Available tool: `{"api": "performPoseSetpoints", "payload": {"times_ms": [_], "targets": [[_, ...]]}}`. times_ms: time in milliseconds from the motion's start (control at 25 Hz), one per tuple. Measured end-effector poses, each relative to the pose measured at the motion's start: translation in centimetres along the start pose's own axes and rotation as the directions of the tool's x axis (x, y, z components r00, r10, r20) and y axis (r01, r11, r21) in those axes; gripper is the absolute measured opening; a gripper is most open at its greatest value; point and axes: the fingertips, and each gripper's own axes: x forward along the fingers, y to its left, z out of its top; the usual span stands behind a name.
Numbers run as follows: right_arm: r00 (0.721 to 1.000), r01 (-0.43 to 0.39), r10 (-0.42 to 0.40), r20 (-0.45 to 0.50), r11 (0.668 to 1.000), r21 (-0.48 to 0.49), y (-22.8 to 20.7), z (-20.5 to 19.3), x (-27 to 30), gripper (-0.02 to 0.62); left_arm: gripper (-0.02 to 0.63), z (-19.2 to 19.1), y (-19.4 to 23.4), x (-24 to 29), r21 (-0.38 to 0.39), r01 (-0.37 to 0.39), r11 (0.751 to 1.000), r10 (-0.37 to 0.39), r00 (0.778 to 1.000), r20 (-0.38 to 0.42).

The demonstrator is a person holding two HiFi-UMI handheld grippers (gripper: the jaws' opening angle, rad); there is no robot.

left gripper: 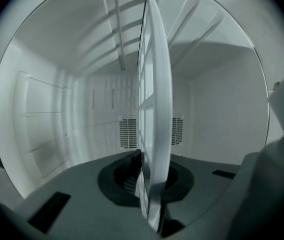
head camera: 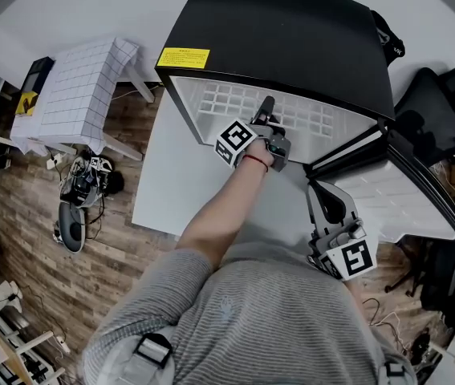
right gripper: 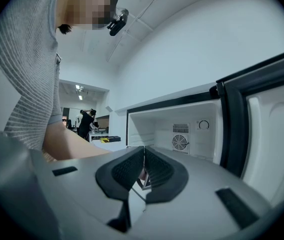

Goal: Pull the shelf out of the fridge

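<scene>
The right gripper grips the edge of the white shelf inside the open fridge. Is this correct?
No: it is the left gripper that grips the shelf edge, as the left gripper view shows. The right gripper is shut on nothing, outside the fridge.

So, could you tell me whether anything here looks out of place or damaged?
Nothing damaged or spilled. The shelf juts part-way out of the open fridge, clamped by the left gripper. Only the cables on the floor look untidy.

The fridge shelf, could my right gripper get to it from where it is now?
Probably yes: the door stands open, and nothing blocks the right gripper on its way to the shelf. The left gripper holds its front edge, but the edge beside it is free.
</scene>
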Motion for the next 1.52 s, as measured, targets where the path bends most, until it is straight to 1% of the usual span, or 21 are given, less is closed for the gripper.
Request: {"api": "performPoseSetpoints", "payload": {"times_ms": [280, 520, 840, 1160, 1360, 1520], "targets": [[1.000, 0.003, -0.003, 0.003, 1.000, -0.003, 0.6, 0.0, -0.8, 0.014, 0.040, -0.2, -0.2, -0.8, -0.005, 0.008, 1.000, -0.008, 1.000, 0.006], [1.000, 0.003, -0.003, 0.011, 1.000, -0.010, 1.0, 0.4, -1.2, 0.014, 0.038, -0.4, -0.1, -1.0, -0.007, -0.009, 1.000, 0.009, 1.000, 0.005], [1.000, 0.014, -0.014, 0.009, 1.000, -0.009, 1.5, 0.3, -1.8, 0.014, 0.038, -0.3, -0.3, -1.6, -0.001, -0.003, 1.000, 0.003, 1.000, 0.010], [1.000, 0.019, -0.019, 0.006, 1.000, -0.006, 1.8, 0.4, -2.1, 0.014, 0.038, -0.3, -0.3, -1.7, -0.013, -0.009, 1.000, 0.009, 1.000, 0.009], [1.000, 0.028, -0.028, 0.002, 1.000, -0.006, 1.9, 0.2, -2.4, 0.014, 0.038, -0.7, -0.4, -2.8, -0.019, 0.002, 1.000, -0.001, 1.000, 0.009], [1.000, 0.020, -0.020, 0.006, 1.000, -0.005, 2.4, 0.3, -2.4, 0.014, 0.038, -1.0, -0.5, -3.7, -0.020, 0.003, 1.000, -0.002, 1.000, 0.004]]}}
